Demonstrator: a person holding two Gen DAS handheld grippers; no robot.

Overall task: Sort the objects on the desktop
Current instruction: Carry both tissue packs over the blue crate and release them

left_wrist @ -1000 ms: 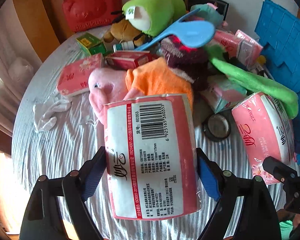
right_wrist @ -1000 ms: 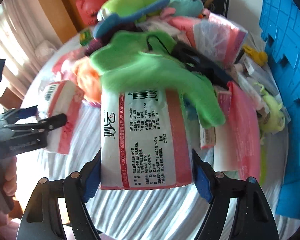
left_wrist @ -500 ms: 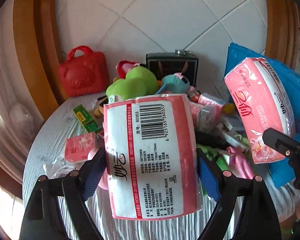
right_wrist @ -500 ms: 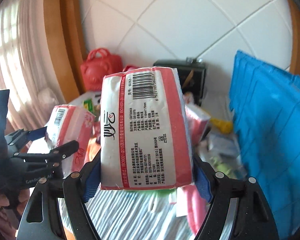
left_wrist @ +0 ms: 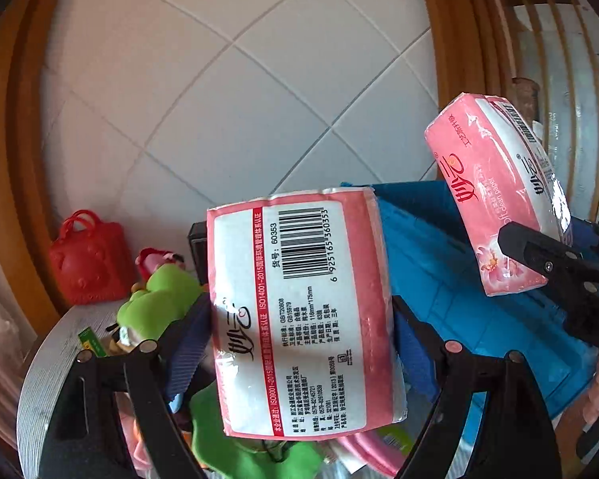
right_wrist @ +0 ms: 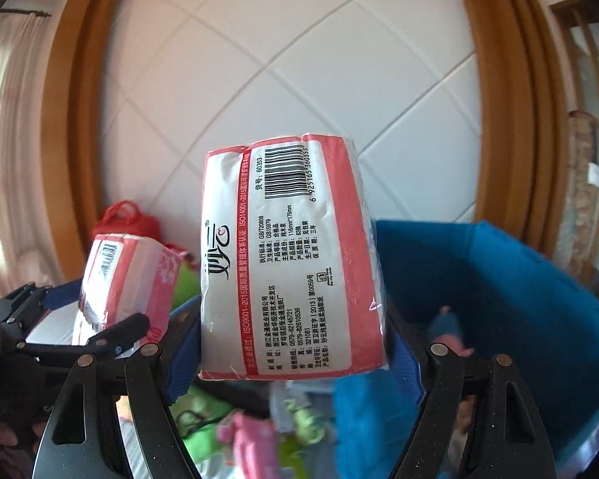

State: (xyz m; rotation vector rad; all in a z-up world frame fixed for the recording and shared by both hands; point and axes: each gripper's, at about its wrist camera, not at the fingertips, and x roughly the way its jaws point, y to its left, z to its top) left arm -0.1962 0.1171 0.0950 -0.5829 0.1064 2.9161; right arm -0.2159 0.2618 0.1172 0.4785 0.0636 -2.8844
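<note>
While both tongs are raised in front of the white tiled wall (left_wrist: pixel 227 92), each one is clamped on a pink tissue pack, two packs in all. The left tongs (left_wrist: pixel 301 331) grip the left pack (left_wrist: pixel 303 315) by its two sides at the centre of the left wrist view; its long axis runs almost straight up the frame, leaning a little to the left at the top, and the barcode end points up, away from the camera. The right tongs (right_wrist: pixel 293 335) hold the right pack (right_wrist: pixel 287 263) the same way in the centre of the right wrist view, barcode end up, printed back face toward the camera. In the left wrist view the right pack appears at the upper right, tilted, with its pink front face showing. A blue bin (right_wrist: pixel 511 291) fills the lower right of the right wrist view, just beside and behind the right pack. At the lower left of the left wrist view lies the round desk (left_wrist: pixel 40 363), with one red bag (left_wrist: pixel 88 267) against the wall and one green plush toy (left_wrist: pixel 159 295) near it.
</note>
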